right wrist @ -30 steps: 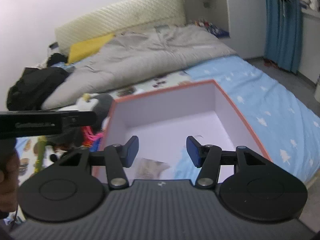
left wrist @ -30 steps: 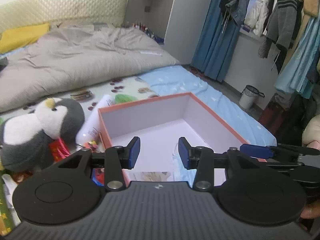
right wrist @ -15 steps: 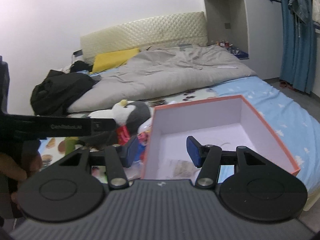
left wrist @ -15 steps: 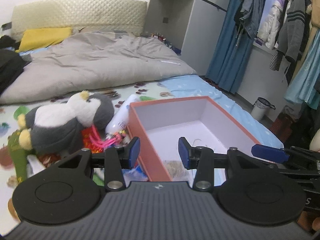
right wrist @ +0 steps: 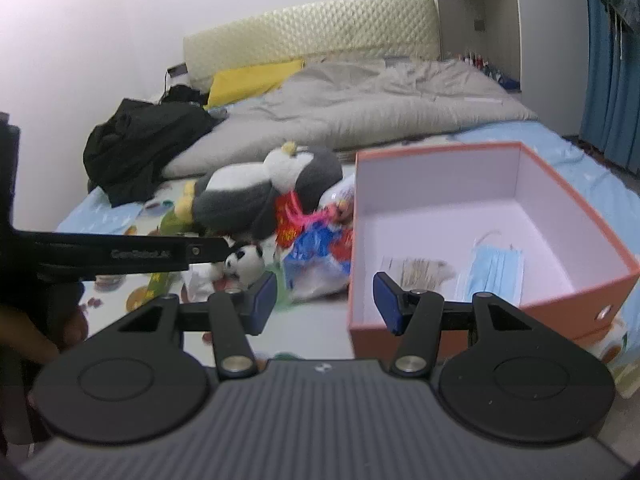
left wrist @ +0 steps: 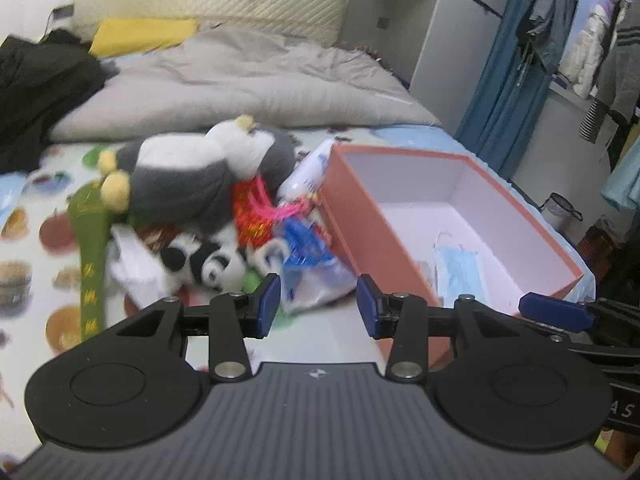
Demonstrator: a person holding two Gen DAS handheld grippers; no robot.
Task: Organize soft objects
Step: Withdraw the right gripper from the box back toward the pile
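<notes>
An orange box [left wrist: 360, 224] with a white inside stands on the bed; it also shows in the right wrist view [right wrist: 616, 280]. A blue face mask [left wrist: 460, 272] [right wrist: 496, 268] and a tan flat item [right wrist: 420, 268] lie inside it. Left of the box is a pile: a grey-and-white penguin plush [left wrist: 192, 176] [right wrist: 256, 188], a small panda plush [left wrist: 204, 264] [right wrist: 246, 260], a red-pink tassel item [left wrist: 256, 208] and a blue-white plastic bag [left wrist: 308, 268]. My left gripper [left wrist: 316, 306] is open and empty above the bag. My right gripper [right wrist: 324, 298] is open and empty at the box's near-left corner.
A green cloth strip [left wrist: 90, 248] lies left of the pile. A grey duvet [left wrist: 240, 80], a yellow pillow [left wrist: 140, 36] and black clothes [left wrist: 36, 88] lie behind it. Blue curtains [left wrist: 508, 80], hanging clothes and a bin [left wrist: 560, 208] stand to the right.
Both grippers have pulled back and swung left, away from over the box. The plush pile now fills the left half of both views. The jaws stay open.
</notes>
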